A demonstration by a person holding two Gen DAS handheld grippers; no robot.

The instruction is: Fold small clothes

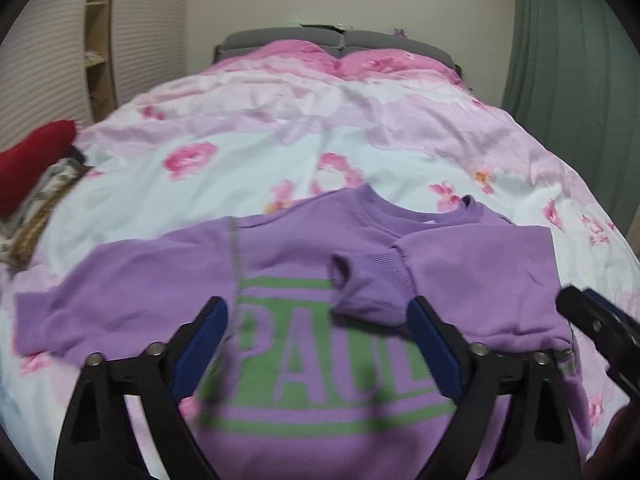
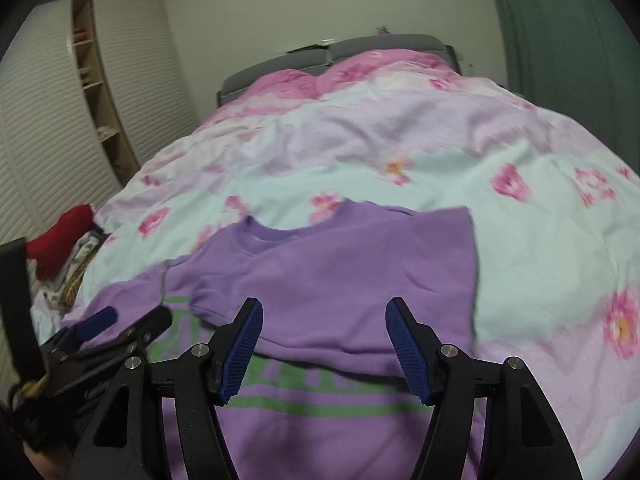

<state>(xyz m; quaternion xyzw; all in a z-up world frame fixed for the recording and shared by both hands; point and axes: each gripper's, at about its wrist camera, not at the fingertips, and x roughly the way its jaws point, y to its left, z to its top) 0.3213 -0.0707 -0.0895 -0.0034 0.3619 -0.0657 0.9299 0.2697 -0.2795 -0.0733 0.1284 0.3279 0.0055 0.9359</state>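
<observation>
A small purple sweatshirt (image 1: 304, 364) with green lettering lies flat on the bed, neck away from me. Its right sleeve (image 1: 472, 276) is folded across the chest, cuff (image 1: 368, 284) near the middle. Its left sleeve (image 1: 120, 288) lies spread out to the left. My left gripper (image 1: 316, 320) is open and empty above the chest print. My right gripper (image 2: 324, 320) is open and empty above the folded sleeve (image 2: 340, 280) of the sweatshirt (image 2: 320, 432). Each gripper shows at the edge of the other's view: the right gripper (image 1: 600, 328), the left gripper (image 2: 116, 324).
The bed has a floral pink and pale blue duvet (image 1: 248, 140), also in the right wrist view (image 2: 540, 240). A red garment (image 1: 36, 160) and a pile of other clothes (image 1: 44, 204) lie at the left edge. A green curtain (image 1: 568, 60) hangs on the right, a wardrobe (image 2: 52, 120) on the left.
</observation>
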